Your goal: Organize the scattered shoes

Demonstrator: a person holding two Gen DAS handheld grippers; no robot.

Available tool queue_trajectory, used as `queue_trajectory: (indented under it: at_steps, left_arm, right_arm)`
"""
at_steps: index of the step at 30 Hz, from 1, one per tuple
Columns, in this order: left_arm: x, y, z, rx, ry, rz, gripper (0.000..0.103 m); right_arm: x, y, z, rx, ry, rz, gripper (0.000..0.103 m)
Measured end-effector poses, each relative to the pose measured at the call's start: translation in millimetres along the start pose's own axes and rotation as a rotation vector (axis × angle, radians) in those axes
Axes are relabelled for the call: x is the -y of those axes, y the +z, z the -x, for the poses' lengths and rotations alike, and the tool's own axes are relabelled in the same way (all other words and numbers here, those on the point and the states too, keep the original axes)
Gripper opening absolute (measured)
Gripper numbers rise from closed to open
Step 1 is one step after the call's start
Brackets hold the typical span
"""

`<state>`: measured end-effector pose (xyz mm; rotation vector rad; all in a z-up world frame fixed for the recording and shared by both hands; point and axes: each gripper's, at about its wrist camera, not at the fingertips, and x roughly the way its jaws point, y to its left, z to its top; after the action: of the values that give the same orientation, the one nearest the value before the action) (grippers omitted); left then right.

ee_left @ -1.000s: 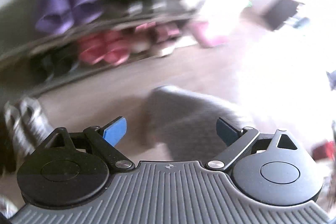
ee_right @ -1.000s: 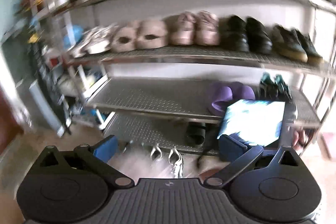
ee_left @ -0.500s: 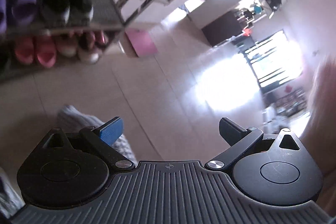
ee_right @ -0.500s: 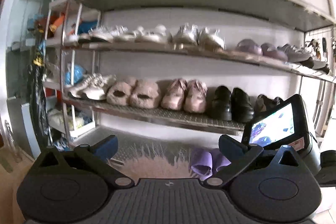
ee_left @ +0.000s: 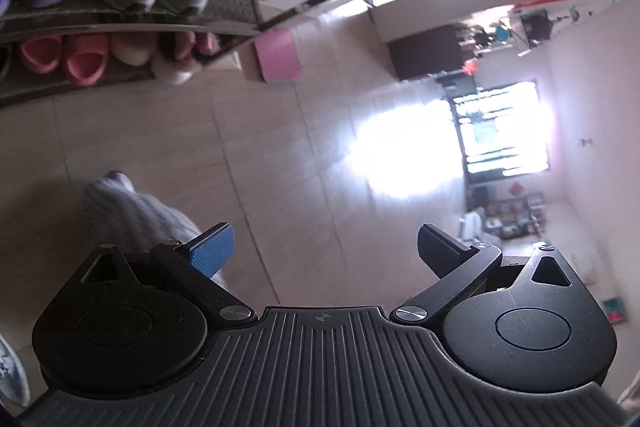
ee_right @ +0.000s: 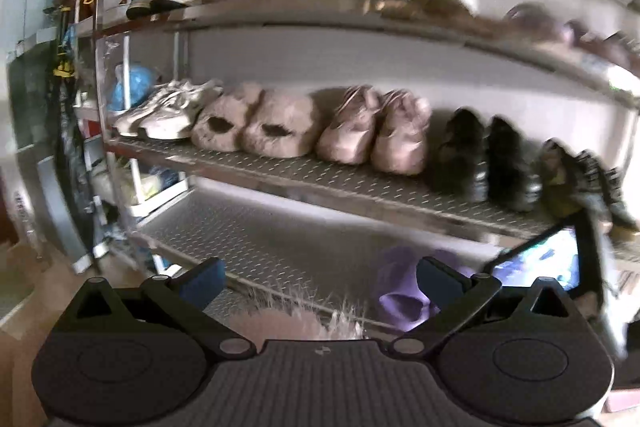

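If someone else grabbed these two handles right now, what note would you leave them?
Left gripper: open, empty, pointing over the bare floor.
Right gripper: open; a fluffy slipper sits low between its fingers, and whether it is gripped cannot be told.
Shoe rack: upper shelves full of pairs; purple slippers on the lower shelf, with bare space to their left.
A grey shoe lies on the floor at the left view's edge.
Left to do: shelve the fluffy slipper, probably in that bare space, then any loose floor shoes.
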<state>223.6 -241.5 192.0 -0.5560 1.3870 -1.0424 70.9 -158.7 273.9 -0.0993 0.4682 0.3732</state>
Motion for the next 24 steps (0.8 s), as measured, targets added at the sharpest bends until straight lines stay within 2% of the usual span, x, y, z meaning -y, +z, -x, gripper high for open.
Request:
queue_trajectory:
  at_steps: [4, 9, 16, 20, 24]
  left_arm:
    - [6, 6, 13, 0.022, -0.012, -0.039, 0.101]
    - [9, -10, 20, 0.022, -0.022, -0.056, 0.101]
    - [19, -77, 17, 0.018, -0.031, -0.085, 0.101]
    - [28, -117, 21, 0.055, -0.05, -0.094, 0.101]
    - [39, -171, 31, 0.103, -0.099, -0.068, 0.101]
  right_arm:
    - [10, 8, -7, 0.03, 0.081, -0.055, 0.102]
    - [-6, 3, 0, 0.043, 0.071, -0.044, 0.102]
    - [-36, -21, 37, 0.078, 0.051, -0.052, 0.102]
    - [-54, -39, 68, 0.111, 0.07, -0.035, 0.102]
    - [-79, -57, 106, 0.124, 0.1, -0.009, 0.102]
